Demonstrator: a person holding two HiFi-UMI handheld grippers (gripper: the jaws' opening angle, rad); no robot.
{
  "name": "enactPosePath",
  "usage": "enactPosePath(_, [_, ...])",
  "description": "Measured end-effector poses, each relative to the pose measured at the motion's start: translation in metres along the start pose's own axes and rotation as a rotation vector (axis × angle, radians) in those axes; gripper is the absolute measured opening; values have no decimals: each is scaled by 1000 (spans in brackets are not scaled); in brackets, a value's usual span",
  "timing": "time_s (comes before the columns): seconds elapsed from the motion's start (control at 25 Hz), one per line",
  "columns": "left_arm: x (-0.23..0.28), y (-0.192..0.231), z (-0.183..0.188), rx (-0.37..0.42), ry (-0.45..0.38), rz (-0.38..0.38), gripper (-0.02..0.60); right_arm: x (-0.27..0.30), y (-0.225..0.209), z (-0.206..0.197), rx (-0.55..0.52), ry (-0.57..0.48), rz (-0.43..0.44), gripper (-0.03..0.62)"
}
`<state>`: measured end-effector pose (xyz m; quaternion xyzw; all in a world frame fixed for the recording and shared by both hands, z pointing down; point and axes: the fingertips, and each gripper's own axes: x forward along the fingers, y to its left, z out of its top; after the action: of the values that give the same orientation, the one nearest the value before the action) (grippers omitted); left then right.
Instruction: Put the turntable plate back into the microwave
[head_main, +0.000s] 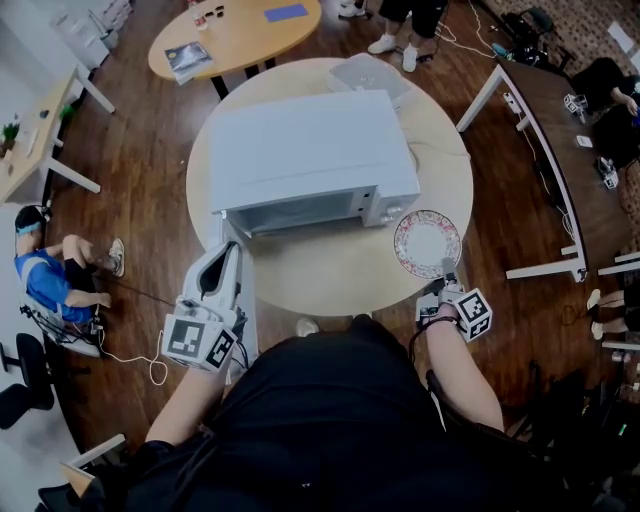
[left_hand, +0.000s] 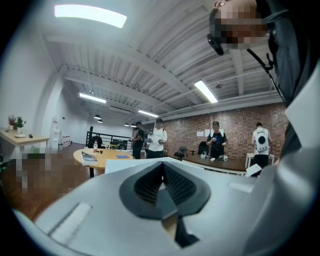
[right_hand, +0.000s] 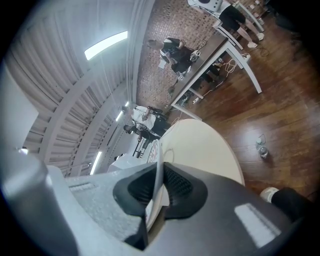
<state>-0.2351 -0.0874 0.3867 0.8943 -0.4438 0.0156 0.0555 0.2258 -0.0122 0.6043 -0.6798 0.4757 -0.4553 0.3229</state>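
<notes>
- Head view: a white microwave (head_main: 310, 150) stands on the round cream desk (head_main: 330, 275), with its open front facing the near side.
- Its door (head_main: 247, 292) is swung out toward the near edge at the left front corner.
- The turntable plate (head_main: 427, 243), with a patterned rim, lies flat on the desk just right of the microwave's near right corner, outside the oven.
- The right gripper (head_main: 448, 272) reaches in from the near side and meets the plate's near rim.
- The left gripper (head_main: 230, 252) points at the microwave just left of the open door. Whether it touches the door cannot be told here.
- Left gripper view: the left gripper (left_hand: 162, 172) has its dark ribbed fingers (left_hand: 145, 186) closed together, with nothing between them. The microwave's white top (left_hand: 130, 164) shows just beyond them.
- Right gripper view: the right gripper (right_hand: 160, 172) has its fingers (right_hand: 177, 187) pinched on the thin edge of the plate (right_hand: 158, 152), which runs edge-on between them. The cream desk (right_hand: 205, 145) curves away behind, with wooden floor (right_hand: 280, 100) to the right.
</notes>
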Motion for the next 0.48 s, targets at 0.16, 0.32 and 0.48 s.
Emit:
enactPosePath(0.16, [1,1,0,-7,-4,-3,3,-3,3,-5,2,10,8,20])
enactPosePath(0.32, [2,0,-1,-10,-5,-7,5,-4,6,-11,6,25,14,20])
enactPosePath(0.48, [1,1,0,-11,-7,-7,5,-4,10,-21,11,50,17,20])
